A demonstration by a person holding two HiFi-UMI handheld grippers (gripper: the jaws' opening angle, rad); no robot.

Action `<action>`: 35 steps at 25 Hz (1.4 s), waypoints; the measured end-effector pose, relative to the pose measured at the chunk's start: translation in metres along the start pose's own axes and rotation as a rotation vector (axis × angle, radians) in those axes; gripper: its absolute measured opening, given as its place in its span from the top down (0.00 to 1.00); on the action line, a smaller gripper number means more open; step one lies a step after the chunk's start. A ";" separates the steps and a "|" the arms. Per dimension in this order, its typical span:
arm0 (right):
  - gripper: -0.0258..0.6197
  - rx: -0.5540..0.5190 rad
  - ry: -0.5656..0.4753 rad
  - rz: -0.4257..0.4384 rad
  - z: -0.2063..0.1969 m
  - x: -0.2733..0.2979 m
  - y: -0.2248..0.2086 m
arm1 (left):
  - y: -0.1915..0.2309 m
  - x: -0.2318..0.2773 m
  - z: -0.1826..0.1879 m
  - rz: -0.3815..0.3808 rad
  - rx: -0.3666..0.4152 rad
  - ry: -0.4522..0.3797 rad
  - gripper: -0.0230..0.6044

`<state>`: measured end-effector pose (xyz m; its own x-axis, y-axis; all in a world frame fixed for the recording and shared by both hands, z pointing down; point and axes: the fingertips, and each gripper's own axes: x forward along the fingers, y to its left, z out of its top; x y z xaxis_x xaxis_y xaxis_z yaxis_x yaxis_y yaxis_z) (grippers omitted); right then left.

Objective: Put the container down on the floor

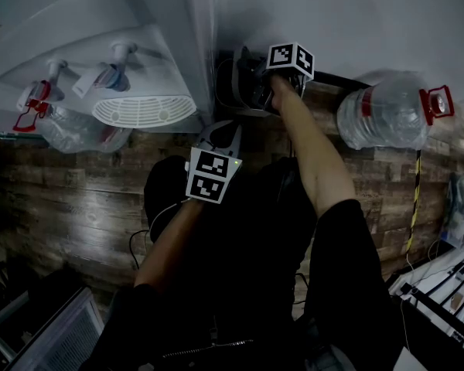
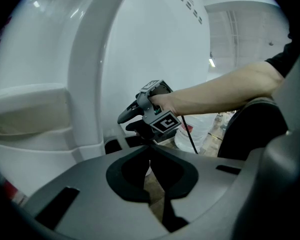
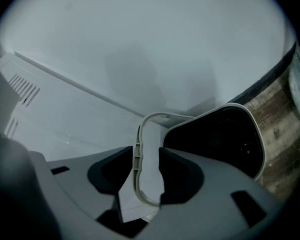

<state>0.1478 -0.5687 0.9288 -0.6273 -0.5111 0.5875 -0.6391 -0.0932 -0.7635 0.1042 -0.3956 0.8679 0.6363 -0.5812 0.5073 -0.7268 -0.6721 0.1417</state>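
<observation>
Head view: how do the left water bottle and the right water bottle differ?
The left water bottle is partly covered by the dispenser's drip tray; the right water bottle shows unobstructed. The left one's red handle points picture-left, the right one's picture-right. Both are large, clear, red-handled.

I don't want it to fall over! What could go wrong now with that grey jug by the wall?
The right gripper is open, but the pale grey loop handle of the grey plastic container sits between its jaws. Pulled away sideways, a jaw might hook it and tip the container. Also, the big clear water bottle with a red handle lies nearby; a wide swing could bump it.
</observation>
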 end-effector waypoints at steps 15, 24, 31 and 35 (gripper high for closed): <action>0.94 -0.238 0.008 -0.035 -0.009 -0.007 0.015 | 0.003 -0.002 0.006 0.029 0.003 -0.039 0.94; 0.94 -0.809 -0.161 -0.287 0.010 -0.044 0.038 | 0.009 -0.009 0.024 0.040 0.013 -0.111 0.94; 0.94 -0.877 -0.340 -0.310 0.026 -0.088 0.061 | 0.001 -0.009 0.045 0.024 0.047 -0.153 0.94; 0.94 -0.857 -0.473 -0.296 0.036 -0.128 0.079 | -0.006 -0.013 0.060 0.012 0.063 -0.172 0.94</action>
<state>0.1942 -0.5414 0.7837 -0.2712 -0.8690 0.4139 -0.9597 0.2773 -0.0467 0.1163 -0.4115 0.8098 0.6665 -0.6554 0.3554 -0.7203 -0.6890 0.0801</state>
